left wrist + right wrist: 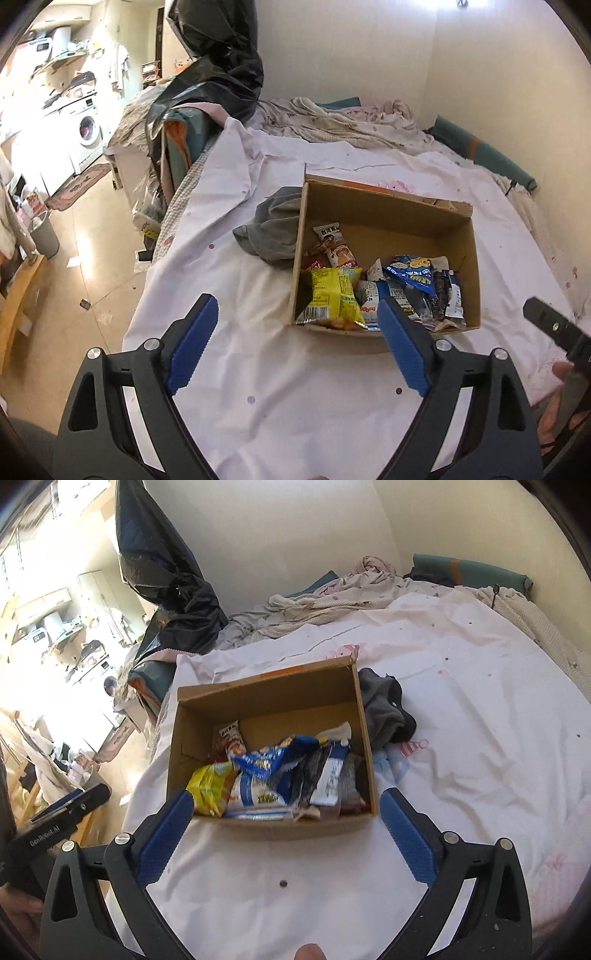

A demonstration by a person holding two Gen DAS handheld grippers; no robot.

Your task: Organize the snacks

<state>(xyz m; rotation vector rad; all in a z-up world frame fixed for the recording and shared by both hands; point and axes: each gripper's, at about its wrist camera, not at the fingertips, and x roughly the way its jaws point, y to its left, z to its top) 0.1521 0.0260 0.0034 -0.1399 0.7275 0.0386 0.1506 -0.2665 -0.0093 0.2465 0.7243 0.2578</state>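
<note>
Left gripper (297, 325) and right gripper (286, 819) fingers spread wide, empty, hovering near the box (266, 686) on the bed (461, 738); snacks (266, 775) inside, grey cloth (384, 712) beside box.

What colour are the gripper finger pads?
Blue pads, ridged; clearest in the right wrist view.
</note>
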